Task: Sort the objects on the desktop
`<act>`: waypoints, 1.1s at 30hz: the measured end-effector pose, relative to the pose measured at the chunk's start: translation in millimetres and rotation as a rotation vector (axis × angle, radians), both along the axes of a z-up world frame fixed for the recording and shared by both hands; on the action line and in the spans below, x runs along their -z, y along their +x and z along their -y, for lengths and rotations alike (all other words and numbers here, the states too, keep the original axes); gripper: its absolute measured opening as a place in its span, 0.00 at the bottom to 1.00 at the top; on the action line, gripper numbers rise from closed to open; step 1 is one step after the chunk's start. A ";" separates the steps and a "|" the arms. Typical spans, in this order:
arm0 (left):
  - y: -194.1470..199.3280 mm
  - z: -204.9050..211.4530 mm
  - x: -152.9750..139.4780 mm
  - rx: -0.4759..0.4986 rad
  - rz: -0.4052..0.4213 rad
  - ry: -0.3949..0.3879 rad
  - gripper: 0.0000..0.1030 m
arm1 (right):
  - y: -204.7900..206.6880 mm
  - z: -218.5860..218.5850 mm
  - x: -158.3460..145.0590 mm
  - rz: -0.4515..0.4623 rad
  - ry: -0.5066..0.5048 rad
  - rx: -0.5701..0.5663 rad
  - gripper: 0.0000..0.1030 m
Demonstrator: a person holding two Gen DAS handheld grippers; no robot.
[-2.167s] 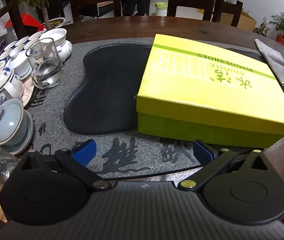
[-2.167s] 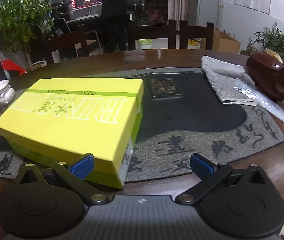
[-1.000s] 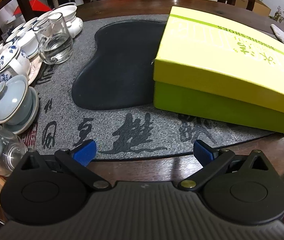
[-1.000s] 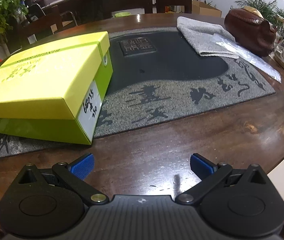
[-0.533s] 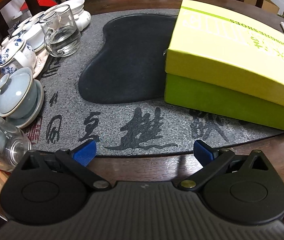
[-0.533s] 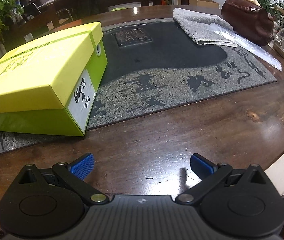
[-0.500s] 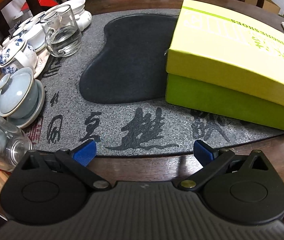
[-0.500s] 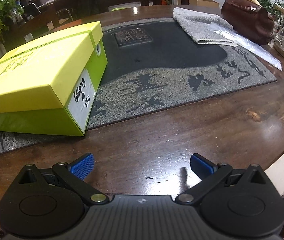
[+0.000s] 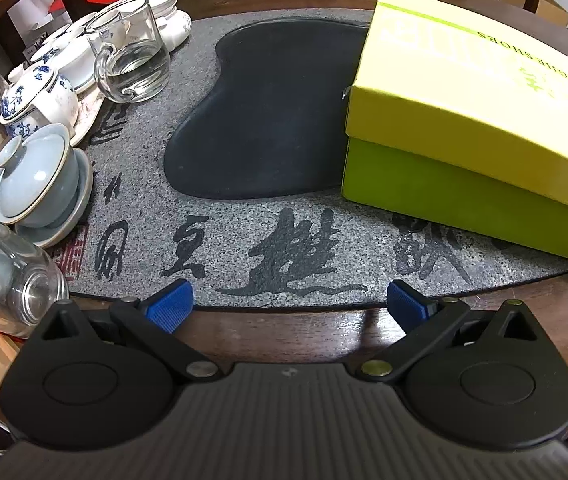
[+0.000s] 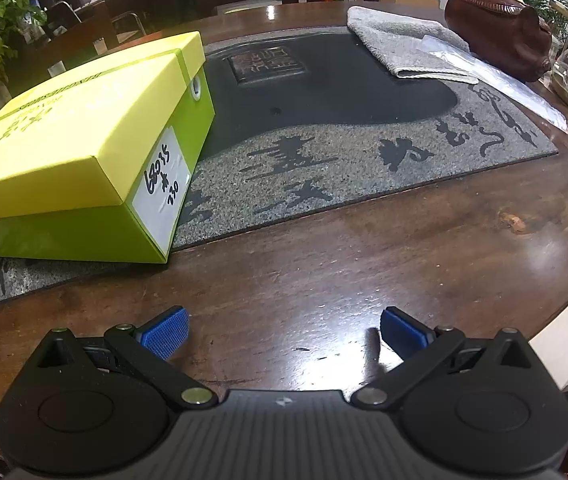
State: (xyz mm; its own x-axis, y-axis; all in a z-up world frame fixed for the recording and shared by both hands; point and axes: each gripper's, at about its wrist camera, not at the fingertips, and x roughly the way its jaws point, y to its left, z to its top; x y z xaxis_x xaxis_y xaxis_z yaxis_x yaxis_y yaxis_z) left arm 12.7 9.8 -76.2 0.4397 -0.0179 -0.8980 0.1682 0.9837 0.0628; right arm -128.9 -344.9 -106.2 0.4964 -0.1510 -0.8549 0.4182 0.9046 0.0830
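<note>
Your left gripper (image 9: 288, 303) hovers at the near edge of the wooden surface (image 10: 364, 264), its fingers (image 9: 169, 304) spread wide and holding nothing. Your right gripper (image 10: 281, 334) is likewise wide apart and empty. One yellow-green shoe box (image 9: 480, 120), lid on, lies on the one grey stone mat (image 9: 243, 248), well ahead of both grippers. Left of the mat stand one glass pitcher (image 9: 131, 56), one blue-and-white teapot (image 9: 39, 100) and one lidded cup (image 9: 35, 176). At the far right lie one grey towel (image 10: 400, 46) and one brown pig figure (image 10: 500, 28)
</note>
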 end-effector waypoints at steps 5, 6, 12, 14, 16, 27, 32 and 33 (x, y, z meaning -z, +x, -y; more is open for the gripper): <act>3.9 -2.7 1.7 -0.001 0.010 -0.002 0.99 | 0.6 -0.4 0.4 0.002 0.002 -0.001 1.00; 4.2 -3.0 1.7 -0.002 0.012 -0.004 0.99 | 0.6 0.0 0.2 0.004 0.002 -0.001 1.00; 6.2 -4.9 1.0 -0.006 0.023 -0.010 0.99 | 2.0 2.1 0.2 0.009 0.004 0.004 1.00; 8.4 -5.6 1.5 -0.009 0.023 -0.014 0.99 | 2.9 3.1 0.0 0.011 0.002 0.002 1.00; 10.5 -6.4 1.6 -0.014 0.027 -0.016 0.99 | 4.2 4.5 -0.3 0.018 -0.001 0.002 1.00; 38.4 -22.8 8.0 -0.073 0.085 0.046 0.99 | 17.1 34.3 -2.9 0.074 -0.036 0.066 1.00; 57.3 -33.6 12.1 -0.116 0.114 0.063 0.99 | 25.6 57.4 -2.1 0.121 -0.034 0.125 1.00; 61.3 -35.0 12.4 -0.125 0.121 0.065 0.99 | 27.8 62.4 -1.7 0.133 -0.039 0.139 1.00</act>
State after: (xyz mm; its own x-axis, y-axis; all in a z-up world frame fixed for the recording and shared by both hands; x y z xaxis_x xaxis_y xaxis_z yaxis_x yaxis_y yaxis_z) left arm 74.0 44.8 -88.6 0.5399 0.0999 -0.8358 0.0326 0.9897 0.1394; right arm -101.1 -407.3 -104.6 0.5764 -0.2575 -0.7755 0.5267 0.8427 0.1117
